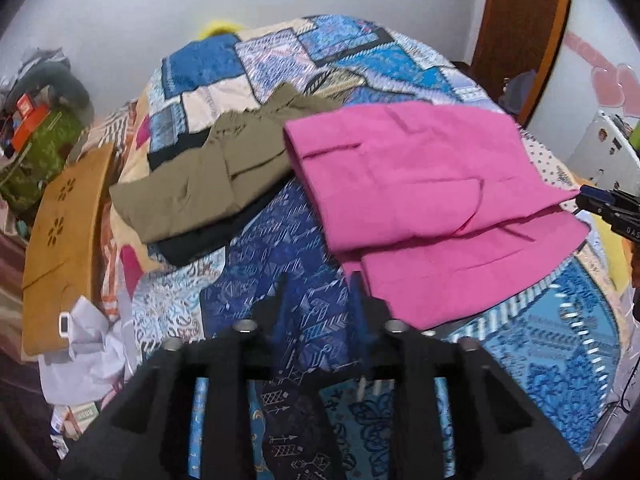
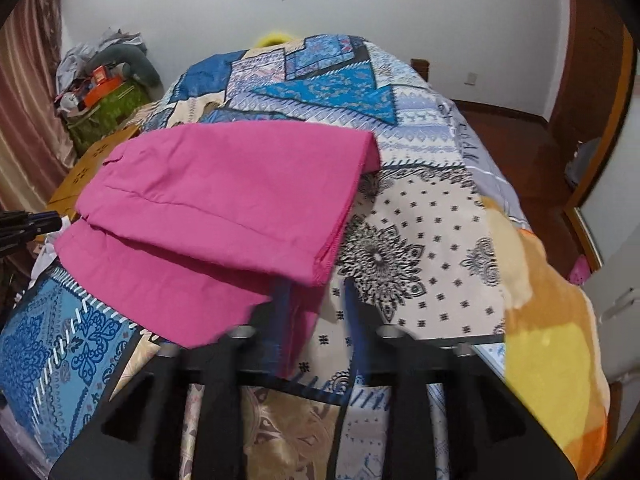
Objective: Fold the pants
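1. The pink pants (image 1: 432,208) are shown folded into a broad, layered rectangle on the patchwork bedspread (image 1: 280,304). In the left wrist view the long axis is seen running from upper left to lower right, with one short folded edge turned toward the olive garment (image 1: 192,192) and the opposite end toward the bed's right side.
2. In the right wrist view the same pink pants (image 2: 224,216) are seen spread from the left edge toward the middle of the bedspread (image 2: 420,248), with stacked hems exposed along the right-hand edge and a lower layer projecting toward the camera.
3. The left gripper (image 1: 318,292) is positioned above bare bedspread, just beside the near left corner of the pants; its right finger is seen close to the pink edge, and contact cannot be told.
4. The left gripper's fingers are shown spread apart, and nothing is held between them.
5. The right gripper (image 2: 316,300) is placed at the near right corner of the pants; its left finger (image 2: 280,308) is seen against the pink cloth, while the right finger lies over the white, black-printed patch.
6. The right gripper's fingers are likewise shown parted, with no cloth clamped; motion blur is noted around the fingertips.
7. The right gripper (image 1: 608,208) is also visible at the right margin of the left wrist view, near the far end of the pants.
8. The olive garment is shown lying on a dark garment (image 1: 200,240), left of the pants.
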The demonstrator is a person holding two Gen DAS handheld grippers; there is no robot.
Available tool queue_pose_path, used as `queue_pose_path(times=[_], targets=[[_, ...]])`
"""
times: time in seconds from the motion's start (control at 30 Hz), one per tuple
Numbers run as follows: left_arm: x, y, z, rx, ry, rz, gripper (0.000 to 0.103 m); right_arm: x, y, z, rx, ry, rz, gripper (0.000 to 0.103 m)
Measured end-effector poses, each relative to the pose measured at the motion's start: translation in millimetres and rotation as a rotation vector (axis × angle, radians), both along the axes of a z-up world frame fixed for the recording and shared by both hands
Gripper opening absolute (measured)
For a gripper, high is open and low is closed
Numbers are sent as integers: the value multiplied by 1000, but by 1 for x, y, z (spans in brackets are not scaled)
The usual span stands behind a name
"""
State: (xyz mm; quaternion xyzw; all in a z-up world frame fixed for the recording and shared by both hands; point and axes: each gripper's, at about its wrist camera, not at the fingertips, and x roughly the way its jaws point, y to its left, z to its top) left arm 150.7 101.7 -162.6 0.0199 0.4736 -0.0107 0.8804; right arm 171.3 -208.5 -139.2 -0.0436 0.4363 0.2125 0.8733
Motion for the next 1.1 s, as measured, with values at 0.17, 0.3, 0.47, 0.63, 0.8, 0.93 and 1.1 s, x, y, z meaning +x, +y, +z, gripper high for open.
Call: queue_pose_path(times=[0.17,0.3,0.47,0.63,0.8,0.93,1.1], targets=[[7,-18,19,30,-49,-52,62,-7,9,17,-18,-68,31,61],[17,-34,18,57,-39,-86,82,-11,29,24,-11,-90,104,71],[28,-56,0,130,19,-147,82,-10,53,13,12,-58,191,71],[39,-71,-18,173,57,-185,82,-5,76,0,-2,-23,249,71],[53,-72,-19,144,57,-169,82,4,94,-5,-22,-7,302,71],[62,-68,-14,108,51,-146,82,10,105,-7,-42,0,356,71],[70,-63,-3,72,29,-135,81,15,118,-7,-49,-9,406,57]])
